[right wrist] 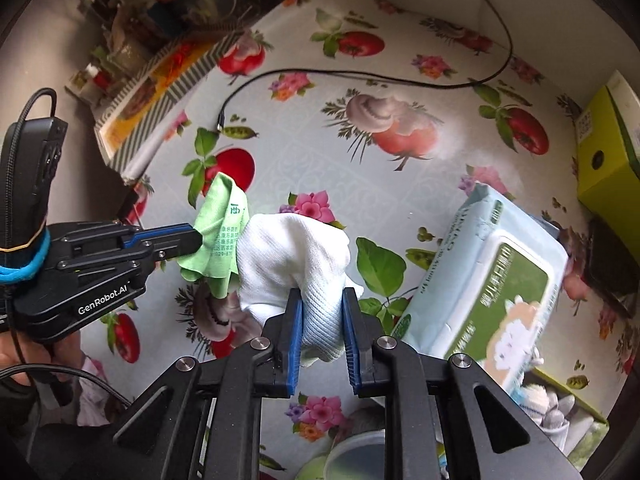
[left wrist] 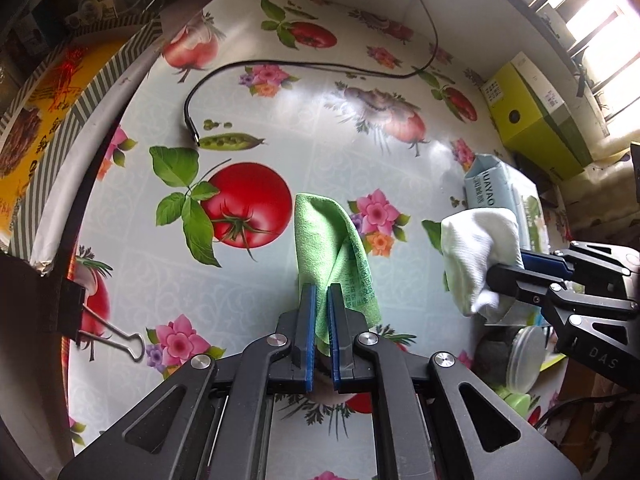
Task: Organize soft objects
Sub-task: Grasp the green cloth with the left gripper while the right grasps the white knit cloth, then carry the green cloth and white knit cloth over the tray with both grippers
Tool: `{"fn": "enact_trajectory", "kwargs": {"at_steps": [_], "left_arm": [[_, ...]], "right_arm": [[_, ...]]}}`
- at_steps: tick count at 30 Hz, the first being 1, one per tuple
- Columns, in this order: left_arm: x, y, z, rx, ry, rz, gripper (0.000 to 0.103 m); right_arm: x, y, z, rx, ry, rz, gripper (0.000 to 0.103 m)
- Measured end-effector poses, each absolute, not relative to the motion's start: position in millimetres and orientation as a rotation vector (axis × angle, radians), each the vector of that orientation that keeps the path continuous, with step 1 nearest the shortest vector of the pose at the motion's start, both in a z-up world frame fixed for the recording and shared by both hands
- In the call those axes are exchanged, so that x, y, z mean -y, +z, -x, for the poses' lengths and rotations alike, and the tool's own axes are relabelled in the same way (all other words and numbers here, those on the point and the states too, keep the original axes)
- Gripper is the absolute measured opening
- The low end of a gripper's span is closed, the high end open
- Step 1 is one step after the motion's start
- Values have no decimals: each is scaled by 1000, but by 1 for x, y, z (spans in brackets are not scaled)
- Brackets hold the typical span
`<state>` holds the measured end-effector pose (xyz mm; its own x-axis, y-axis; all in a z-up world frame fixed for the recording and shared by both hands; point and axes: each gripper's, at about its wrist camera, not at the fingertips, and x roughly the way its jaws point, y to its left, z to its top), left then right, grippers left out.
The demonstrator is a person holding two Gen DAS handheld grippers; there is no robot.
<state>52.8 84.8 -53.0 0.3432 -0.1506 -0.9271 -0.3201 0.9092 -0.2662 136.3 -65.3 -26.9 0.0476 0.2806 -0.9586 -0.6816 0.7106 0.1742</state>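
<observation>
Evidently the sorting is at an early stage: I have both soft items lifted off the patterned tablecloth (left wrist: 280, 92), but neither is yet put away, and no destination can be told. My left gripper (left wrist: 322, 300) is clenched on the green cloth (left wrist: 328, 240), which hangs ahead of its pads. My right gripper (right wrist: 322, 312), just beside it, pinches the white cloth (right wrist: 292, 252), bunched between the pads. Past my right gripper lies a wet-wipes pack (right wrist: 488, 280), untouched.
</observation>
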Motion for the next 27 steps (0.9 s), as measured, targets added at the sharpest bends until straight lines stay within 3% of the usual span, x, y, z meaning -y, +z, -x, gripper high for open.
{"fn": "enact_trajectory", "kwargs": {"at_steps": [27], "left_arm": [[8, 29, -77, -1128, -60, 301, 6]], "right_arm": [[172, 54, -97, -1180, 617, 131, 18]]}}
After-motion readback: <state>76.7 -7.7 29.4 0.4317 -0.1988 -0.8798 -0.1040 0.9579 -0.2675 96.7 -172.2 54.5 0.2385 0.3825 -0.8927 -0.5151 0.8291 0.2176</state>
